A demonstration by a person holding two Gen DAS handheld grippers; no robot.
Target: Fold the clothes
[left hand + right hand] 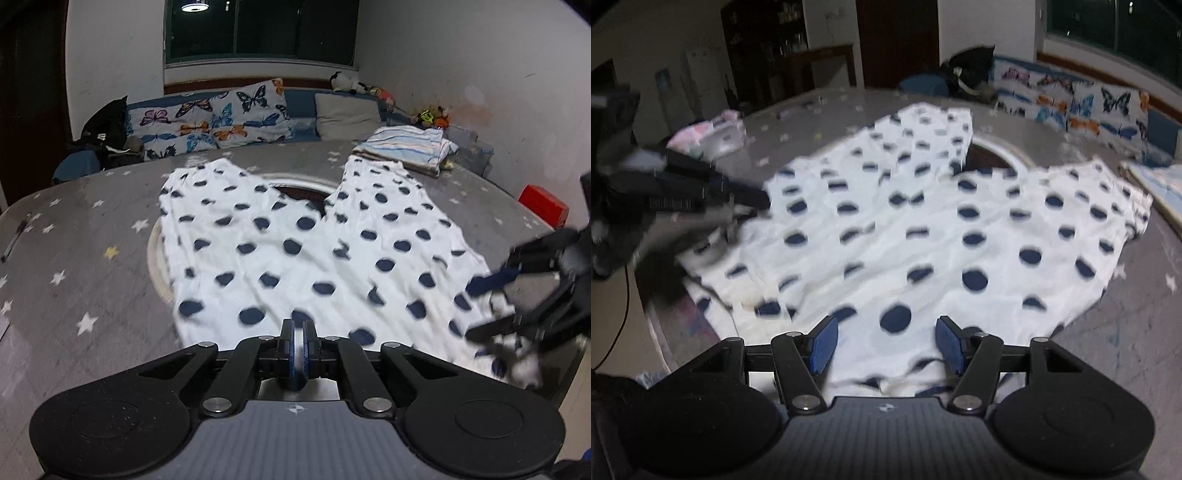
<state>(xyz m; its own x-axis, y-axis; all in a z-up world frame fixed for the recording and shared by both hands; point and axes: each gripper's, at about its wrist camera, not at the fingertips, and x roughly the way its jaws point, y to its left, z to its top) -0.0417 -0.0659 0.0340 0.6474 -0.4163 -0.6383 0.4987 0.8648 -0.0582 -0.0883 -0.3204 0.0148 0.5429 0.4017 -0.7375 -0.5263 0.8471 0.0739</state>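
Left wrist: white navy-dotted cotton trousers [295, 240] spread flat on grey star-print tabletop [74, 258]; left gripper [298, 332] clenched on waistband edge.
Right wrist: right gripper [886, 343] spread wide, empty, over waistband. Soft, light, limp; best pinched at hems.

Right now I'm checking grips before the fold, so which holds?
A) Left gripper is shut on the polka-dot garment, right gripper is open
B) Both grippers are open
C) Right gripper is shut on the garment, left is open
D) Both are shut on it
A: the left gripper pinches white cloth of the polka-dot garment, while the right gripper shows its pads spread apart over it.
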